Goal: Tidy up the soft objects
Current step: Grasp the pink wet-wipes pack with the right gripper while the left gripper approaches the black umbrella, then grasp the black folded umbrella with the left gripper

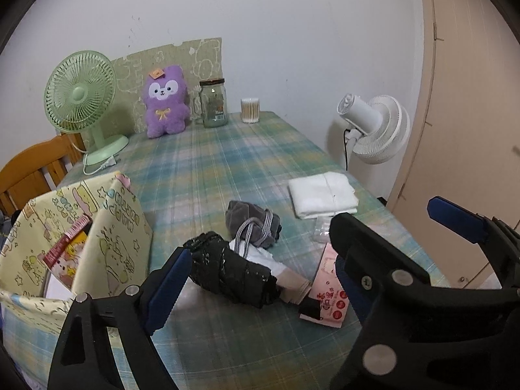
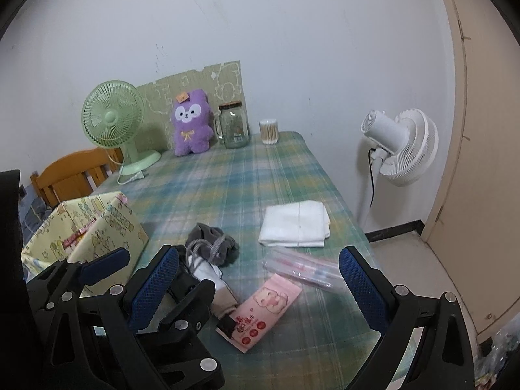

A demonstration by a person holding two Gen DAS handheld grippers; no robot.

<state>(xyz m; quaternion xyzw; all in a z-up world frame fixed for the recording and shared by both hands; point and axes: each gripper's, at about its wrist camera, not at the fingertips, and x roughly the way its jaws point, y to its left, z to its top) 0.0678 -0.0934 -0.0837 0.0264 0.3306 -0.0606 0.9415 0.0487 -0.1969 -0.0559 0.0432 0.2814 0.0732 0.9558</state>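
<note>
Left wrist view: our left gripper (image 1: 260,279) spread wide, straddling black folded cloth bundle (image 1: 232,268) on plaid tablecloth (image 1: 208,169). Our right gripper (image 2: 258,276) likewise released, above pink printed packet (image 2: 260,313). Grey drawstring pouch (image 1: 253,224) just beyond bundle; white folded towel (image 2: 295,224) further right; yellow cartoon-print fabric bin (image 1: 107,224) left.

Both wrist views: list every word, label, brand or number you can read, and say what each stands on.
No text can be read with certainty.
Pink packet: red Chinese characters and round red marks, too blurred to read.
Glass jar: a small printed label, too small to read.
Red box in the yellow storage bin: cartoon print, no legible words.
Purple plush: orange tag, marks illegible.
</note>
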